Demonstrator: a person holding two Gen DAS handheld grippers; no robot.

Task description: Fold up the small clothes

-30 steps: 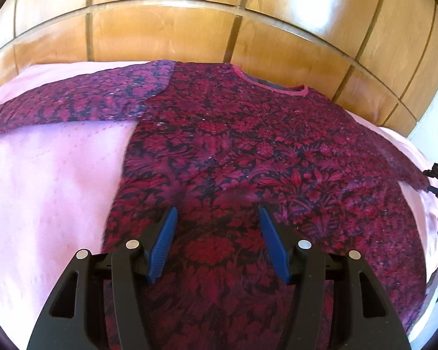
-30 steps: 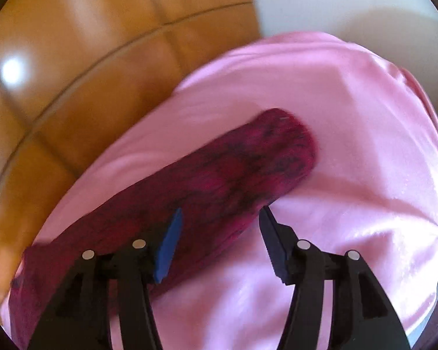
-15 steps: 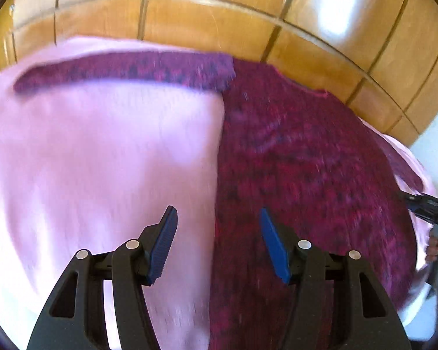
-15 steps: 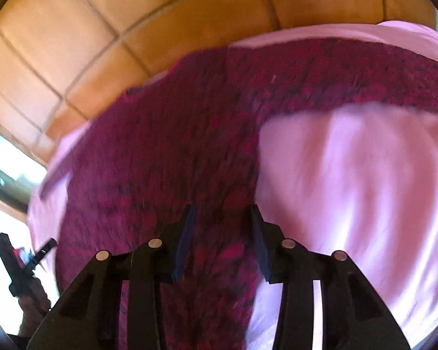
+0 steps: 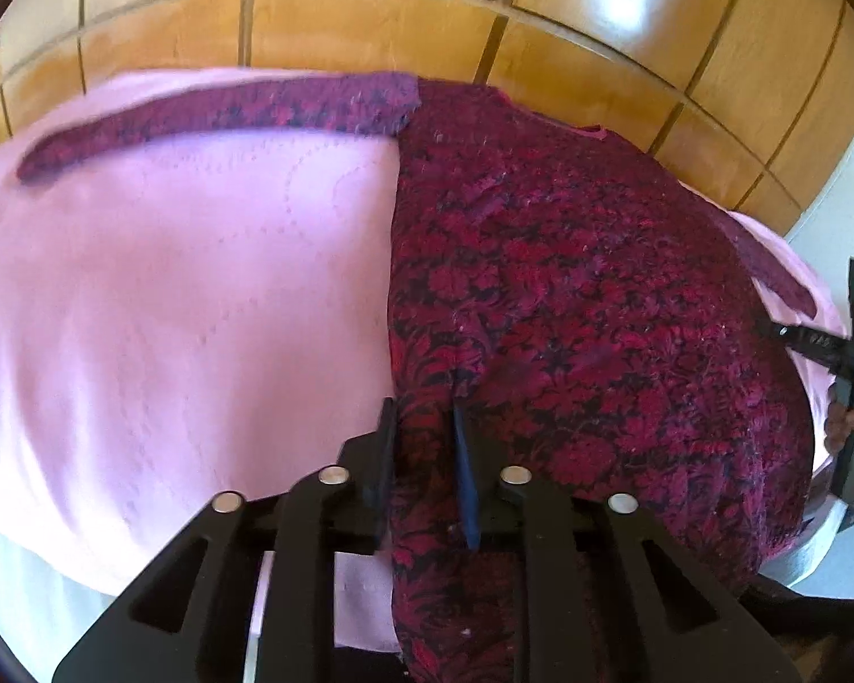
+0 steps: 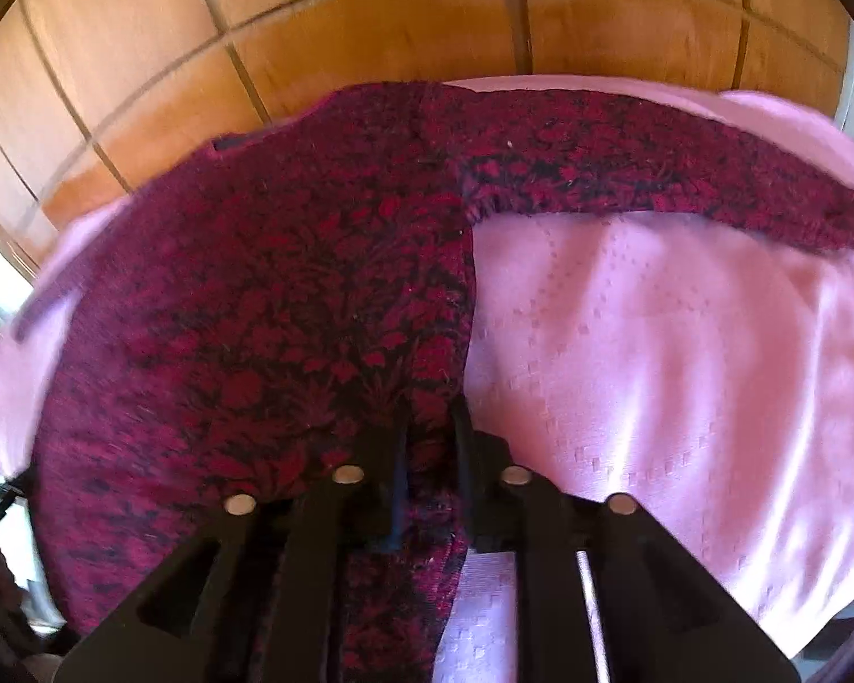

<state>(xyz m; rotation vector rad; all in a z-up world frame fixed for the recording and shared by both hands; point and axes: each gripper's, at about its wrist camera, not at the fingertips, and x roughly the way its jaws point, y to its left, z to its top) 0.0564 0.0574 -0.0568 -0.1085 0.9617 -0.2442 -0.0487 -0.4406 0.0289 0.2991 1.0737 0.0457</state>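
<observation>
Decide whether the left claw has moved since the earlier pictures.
Yes. The left claw moved from mid-garment to the top's left side edge beside the pink cover; its jaws have just been closing and now pinch that edge.

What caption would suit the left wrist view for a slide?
Left tongs, which have just been closing, pinch the side edge of a red floral top spread on a pink sheet.

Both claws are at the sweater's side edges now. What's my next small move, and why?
Probably lift both edges slightly together. The left claw and right claw have just been closing, and each now pinches a side edge of the sweater, which lies flat on the pink cover with both sleeves spread. A small lift tests both grips before folding.
</observation>
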